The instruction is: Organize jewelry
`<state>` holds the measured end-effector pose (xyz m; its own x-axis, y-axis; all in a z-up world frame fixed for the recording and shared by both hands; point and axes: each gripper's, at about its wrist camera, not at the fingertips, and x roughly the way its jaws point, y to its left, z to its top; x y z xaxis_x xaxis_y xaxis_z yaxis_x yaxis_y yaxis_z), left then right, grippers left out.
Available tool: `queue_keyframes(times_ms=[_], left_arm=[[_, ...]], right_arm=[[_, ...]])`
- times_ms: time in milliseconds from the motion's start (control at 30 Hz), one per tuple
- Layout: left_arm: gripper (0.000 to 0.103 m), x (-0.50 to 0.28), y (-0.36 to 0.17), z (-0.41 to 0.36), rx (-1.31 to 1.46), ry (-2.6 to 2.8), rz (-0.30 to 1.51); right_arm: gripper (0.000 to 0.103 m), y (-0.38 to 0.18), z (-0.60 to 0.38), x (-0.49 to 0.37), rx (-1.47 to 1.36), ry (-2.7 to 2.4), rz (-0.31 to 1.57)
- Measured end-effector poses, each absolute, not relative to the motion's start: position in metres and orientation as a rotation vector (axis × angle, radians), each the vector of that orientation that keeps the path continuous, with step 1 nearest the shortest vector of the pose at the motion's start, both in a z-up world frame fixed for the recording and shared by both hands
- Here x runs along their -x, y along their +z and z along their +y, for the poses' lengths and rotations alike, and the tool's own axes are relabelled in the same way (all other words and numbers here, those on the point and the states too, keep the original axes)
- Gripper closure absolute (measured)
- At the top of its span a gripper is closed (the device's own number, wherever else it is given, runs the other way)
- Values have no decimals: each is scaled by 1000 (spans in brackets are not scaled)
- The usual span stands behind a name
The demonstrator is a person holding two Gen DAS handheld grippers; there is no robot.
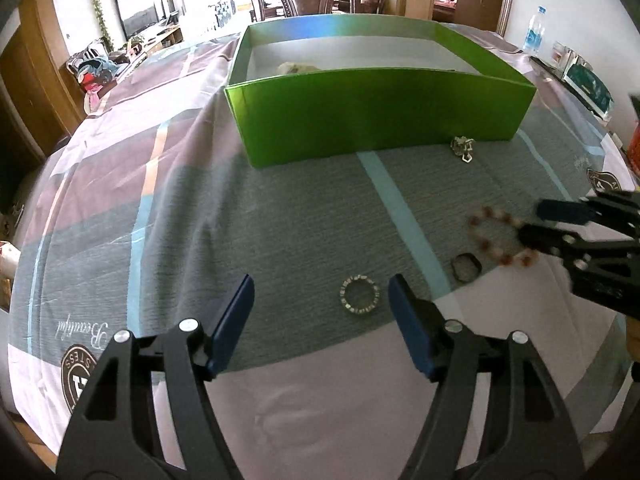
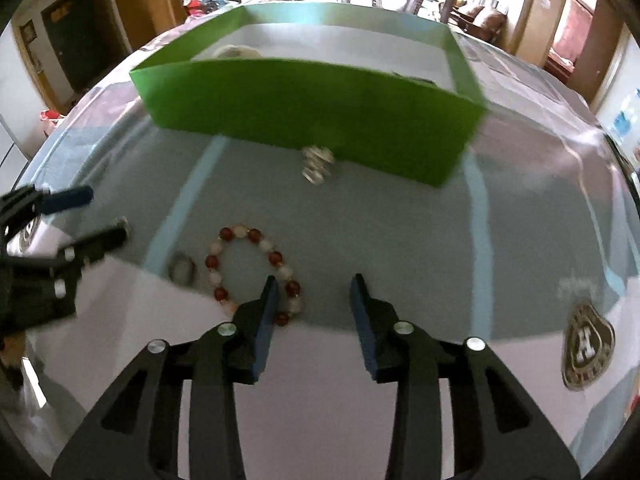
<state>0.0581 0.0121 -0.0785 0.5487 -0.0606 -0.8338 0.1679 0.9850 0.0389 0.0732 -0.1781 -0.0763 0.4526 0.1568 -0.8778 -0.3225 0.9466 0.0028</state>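
While four pieces of jewelry wait outside it, the open green cardboard box (image 1: 372,116) stands at the far side of the cloth-covered tabletop (image 1: 280,208), apparently the place they are meant to go; something pale already lies in it. Nearest the left tongs (image 1: 322,300) lies a silver stone-set ring (image 1: 359,294), on the cloth just ahead of the widely parted, empty blue pads, which suits a pick-up from above. Beside it are a small dark ring (image 1: 466,266) and a bracelet of red and white beads (image 2: 252,272). The right tongs (image 2: 314,300) hang over that bracelet, partly open and gripping nothing, one pad over its beads. A silver chain piece (image 2: 318,166) rests against the box's front wall.
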Motion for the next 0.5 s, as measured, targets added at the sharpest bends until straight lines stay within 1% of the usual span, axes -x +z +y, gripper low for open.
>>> queue_keyframes(times_ms=[233,500], left_arm=[[33,-61,-80,8,-124,-141,989],[35,-61,-86,5,-123,-158,1002]], right_arm=[[60,-77,-186,-66,106,285,1043],[60,-76,-183,-65,126,263,1019]])
